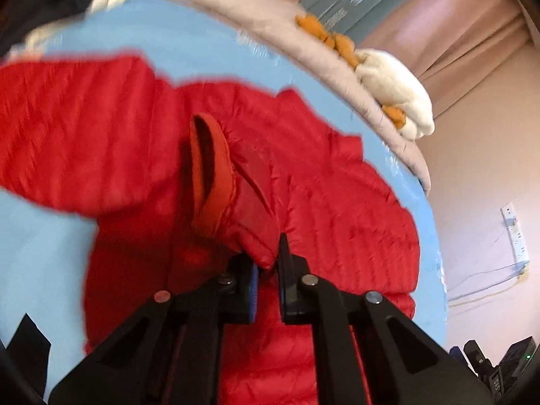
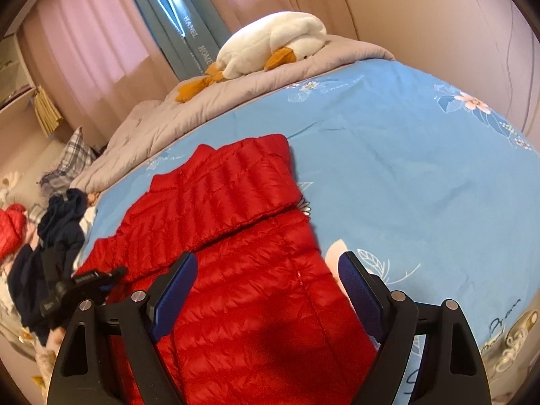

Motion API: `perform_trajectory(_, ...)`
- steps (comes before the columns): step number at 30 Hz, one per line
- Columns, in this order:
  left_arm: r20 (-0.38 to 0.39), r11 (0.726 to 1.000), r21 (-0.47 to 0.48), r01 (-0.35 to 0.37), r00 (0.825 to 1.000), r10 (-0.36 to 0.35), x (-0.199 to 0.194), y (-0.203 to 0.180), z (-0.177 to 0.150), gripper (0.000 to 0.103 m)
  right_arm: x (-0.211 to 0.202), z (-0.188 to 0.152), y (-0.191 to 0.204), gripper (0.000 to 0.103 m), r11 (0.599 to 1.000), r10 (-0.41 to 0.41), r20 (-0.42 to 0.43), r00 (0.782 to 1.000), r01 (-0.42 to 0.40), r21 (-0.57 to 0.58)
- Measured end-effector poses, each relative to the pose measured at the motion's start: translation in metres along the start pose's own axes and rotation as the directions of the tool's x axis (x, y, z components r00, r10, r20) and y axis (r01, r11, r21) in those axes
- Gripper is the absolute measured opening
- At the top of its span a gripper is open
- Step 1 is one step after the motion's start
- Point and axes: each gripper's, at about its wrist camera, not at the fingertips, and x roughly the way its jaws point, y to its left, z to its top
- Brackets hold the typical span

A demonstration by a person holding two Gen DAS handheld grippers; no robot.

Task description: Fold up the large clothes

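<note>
1. A red down jacket (image 2: 236, 253) is lying spread on a blue floral bedsheet (image 2: 405, 175), filling the 6 o'clock half of the right wrist view.
2. 1 sleeve (image 2: 229, 182) is lying folded across the jacket body, reaching toward 12 o'clock.
3. The left gripper (image 1: 268, 263) is pinching a fold of the jacket near its cuff (image 1: 209, 175), with the jaws nearly together on the fabric.
4. The right gripper (image 2: 266, 290) is hovering over the jacket with its jaws standing wide apart, holding nothing.
5. A white plush duck (image 2: 270, 44) is resting on a grey quilt (image 2: 162, 125) at 12 o'clock.
6. Dark clothes (image 2: 60, 229) are sitting heaped at 9 o'clock beside the sheet.
</note>
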Motion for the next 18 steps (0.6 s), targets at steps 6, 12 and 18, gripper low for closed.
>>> perform_trajectory(6, 0.103, 0.998, 0.053, 0.019, 0.994, -0.024, -0.032, -0.007, 0.032, 0.007, -0.001, 0.003, 0.004, 0.085, 1.000, 0.015, 0.006, 1.000, -0.015, -0.018)
perform_trajectory(12, 0.111, 0.995, 0.078, -0.068, 0.992, 0.059, -0.038, 0.011, 0.037, 0.007, 0.003, 0.004, 0.009, 0.085, 0.999, 0.021, -0.003, 1.000, -0.021, -0.029)
perform_trajectory(18, 0.036, 0.986, 0.079, -0.146, 0.989, 0.143, -0.015, 0.037, 0.022, 0.007, 0.007, 0.003, 0.014, 0.085, 0.999, 0.017, -0.012, 1.000, -0.017, -0.051)
